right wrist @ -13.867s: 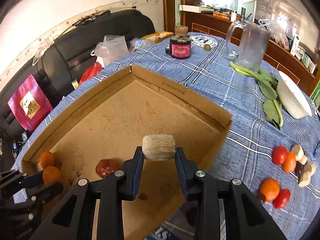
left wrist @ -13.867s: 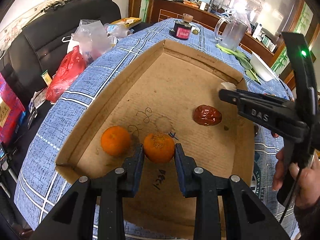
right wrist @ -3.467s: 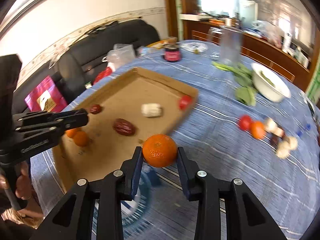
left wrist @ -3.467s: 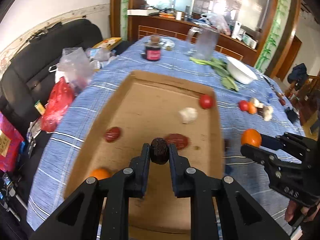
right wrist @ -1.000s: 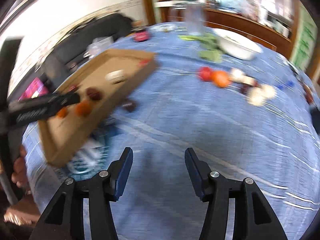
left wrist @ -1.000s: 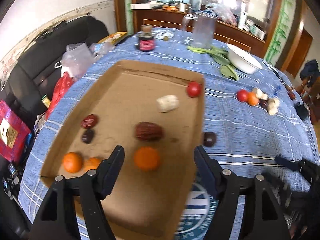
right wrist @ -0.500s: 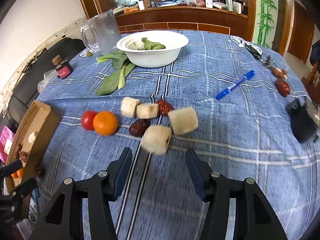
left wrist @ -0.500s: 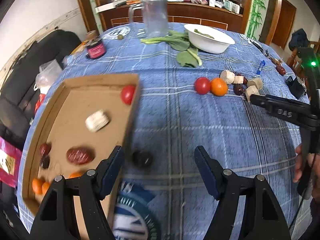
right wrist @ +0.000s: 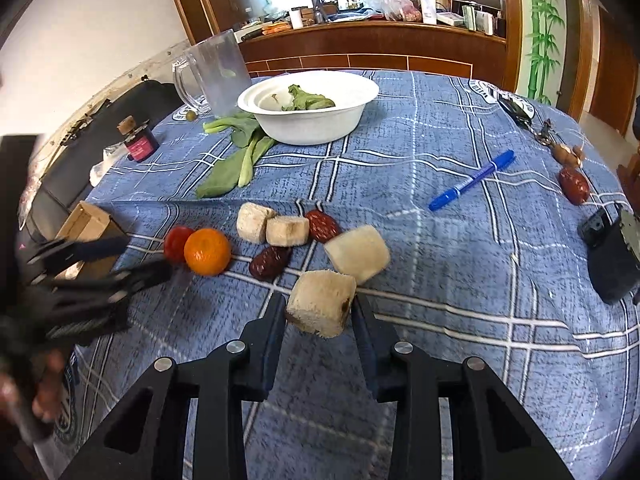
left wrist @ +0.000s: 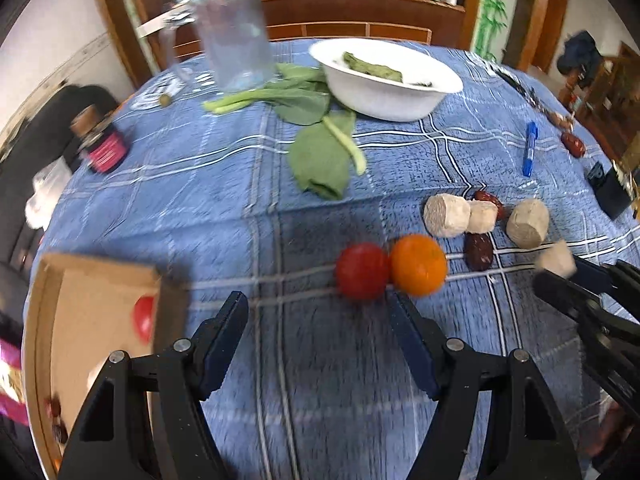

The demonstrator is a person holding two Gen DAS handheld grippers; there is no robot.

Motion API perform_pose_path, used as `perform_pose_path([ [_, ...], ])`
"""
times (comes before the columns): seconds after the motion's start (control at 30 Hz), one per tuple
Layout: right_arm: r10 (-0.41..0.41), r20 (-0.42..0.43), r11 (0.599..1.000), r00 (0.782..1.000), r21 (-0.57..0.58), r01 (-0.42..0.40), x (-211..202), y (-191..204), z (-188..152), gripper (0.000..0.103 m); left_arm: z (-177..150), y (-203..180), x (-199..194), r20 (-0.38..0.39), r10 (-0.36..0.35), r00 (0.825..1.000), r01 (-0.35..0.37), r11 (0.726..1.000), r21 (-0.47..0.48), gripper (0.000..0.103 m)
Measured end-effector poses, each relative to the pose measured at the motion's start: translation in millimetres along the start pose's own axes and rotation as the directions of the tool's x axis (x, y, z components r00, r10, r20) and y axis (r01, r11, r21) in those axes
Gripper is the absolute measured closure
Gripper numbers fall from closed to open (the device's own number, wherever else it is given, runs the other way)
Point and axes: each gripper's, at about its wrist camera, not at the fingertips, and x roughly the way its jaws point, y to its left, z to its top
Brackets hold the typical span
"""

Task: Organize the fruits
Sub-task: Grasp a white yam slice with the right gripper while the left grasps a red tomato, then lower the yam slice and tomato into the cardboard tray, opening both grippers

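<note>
A red tomato [left wrist: 362, 270] and an orange [left wrist: 418, 264] lie side by side on the blue checked cloth. My left gripper [left wrist: 316, 304] hangs open just short of them, nothing between its fingers; the right wrist view shows it blurred at the left [right wrist: 116, 260]. My right gripper [right wrist: 320, 312] is closing, its pads against a pale cut chunk [right wrist: 322, 304]. More pale chunks [right wrist: 356, 254] and dark red dates [right wrist: 270, 262] lie just beyond. The cardboard box [left wrist: 100, 276] sits at the left, holding a tomato [left wrist: 144, 318].
At the back stand a white bowl [right wrist: 308, 108] with greens, loose leafy stalks [left wrist: 320, 156], a clear pitcher [right wrist: 214, 74] and a small red jar [right wrist: 138, 140]. A blue pen [right wrist: 472, 186], a lone date [right wrist: 574, 186] and a black object [right wrist: 612, 252] lie to the right.
The left gripper swung right, away from the box, to the tomato and orange. The right gripper's jaws narrowed around the pale chunk that lay just ahead of them.
</note>
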Motion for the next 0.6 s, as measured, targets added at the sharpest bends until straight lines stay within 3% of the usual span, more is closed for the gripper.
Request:
perform_pose_path([
  [0.1,0.013,-0.001,1.0,1.0,0.016,-0.013,-2,-7,-3,0.067,10,2,7,0.032,-0.031,0.999,0.03,0.999,0.013,0.033],
  [0.2,0.02,0.003,0.999,1.0,0.035,-0.02,-3,-12,-5,0.067,15,9,13,0.02,-0.107,0.994,0.107,0.994,-0.01,0.073],
  [0.33,0.0,0.005,0.999,1.0,0.038,0.0,-2,-11,-7,0.067,6,7,11,0.036,-0.097,0.995,0.097,0.995,-0.004,0.074],
  [0.47,-0.024,0.025,0.999,0.999,0.036,0.023,-14,-8,-12,0.067,-12,13,-3,0.022,-0.156,0.987,0.157,0.986,-0.052,0.074],
  [0.6,-0.037,0.048,0.999,0.998,0.018,0.037,-33,0,-19,0.067,-36,15,-25,0.034,-0.158,0.987,0.16,0.985,-0.069,0.074],
])
